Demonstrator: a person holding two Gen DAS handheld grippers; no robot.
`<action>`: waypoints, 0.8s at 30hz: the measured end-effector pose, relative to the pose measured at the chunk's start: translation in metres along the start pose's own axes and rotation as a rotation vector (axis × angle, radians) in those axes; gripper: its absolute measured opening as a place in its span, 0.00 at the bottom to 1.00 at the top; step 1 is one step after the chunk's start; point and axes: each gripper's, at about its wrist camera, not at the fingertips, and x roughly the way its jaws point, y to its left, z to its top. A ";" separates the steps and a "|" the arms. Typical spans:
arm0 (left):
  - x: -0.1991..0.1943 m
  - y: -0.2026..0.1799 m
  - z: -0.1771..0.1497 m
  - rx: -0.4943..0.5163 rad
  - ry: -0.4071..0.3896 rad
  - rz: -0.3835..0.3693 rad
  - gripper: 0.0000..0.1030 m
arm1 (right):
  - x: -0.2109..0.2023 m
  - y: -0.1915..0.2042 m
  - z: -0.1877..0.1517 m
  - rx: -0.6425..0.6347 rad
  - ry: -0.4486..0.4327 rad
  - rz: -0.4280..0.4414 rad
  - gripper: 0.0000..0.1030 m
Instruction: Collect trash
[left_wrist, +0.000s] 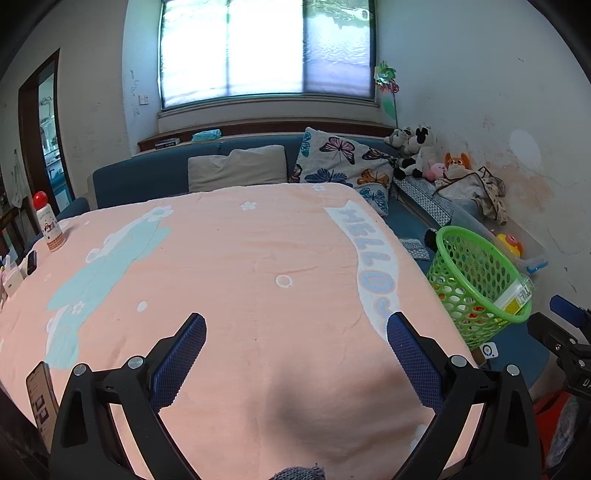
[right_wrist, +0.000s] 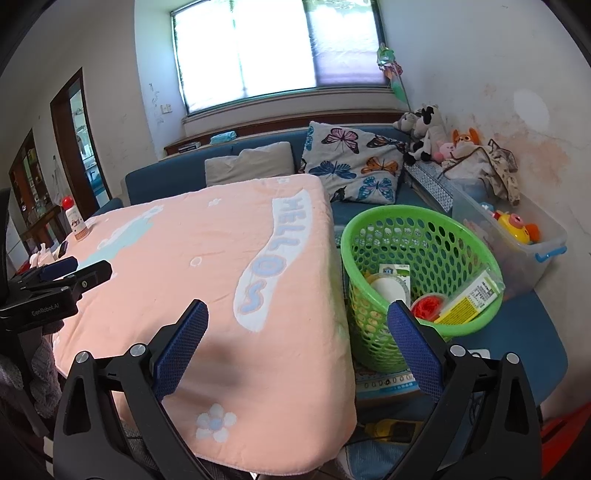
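Right wrist view, nearest first: the right tongs (right_wrist: 297, 334) hang spread and empty over the edge of the worktop under its pink fleece "HELLO" cover (right_wrist: 207, 266). Beside it, the green perforated plastic basket (right_wrist: 373, 332) holds the trash: a yellow wrapper (right_wrist: 467, 301), a red lid (right_wrist: 426, 307), a white round container (right_wrist: 389, 290). The left tongs (left_wrist: 295, 345), also spread, hold nothing. Collection looks nearly finished; next comes checking the far white bottle with a red cap (left_wrist: 48, 223).

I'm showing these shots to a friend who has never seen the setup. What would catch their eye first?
The peach blanket with pale "HELLO" lettering fills the middle. Right of it stands a bright green basket holding wrappers and a red lid. Both tongs, left and right, hang open and empty over the blanket.
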 end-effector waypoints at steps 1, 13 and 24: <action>0.000 0.001 0.000 -0.006 -0.001 0.002 0.92 | 0.000 0.000 0.000 0.000 0.000 0.002 0.94; -0.002 0.007 -0.001 -0.016 -0.013 0.007 0.92 | 0.001 0.003 0.000 -0.002 0.000 0.006 0.96; -0.004 0.011 -0.002 -0.009 -0.022 0.014 0.93 | 0.006 0.003 -0.001 0.005 0.013 0.026 0.96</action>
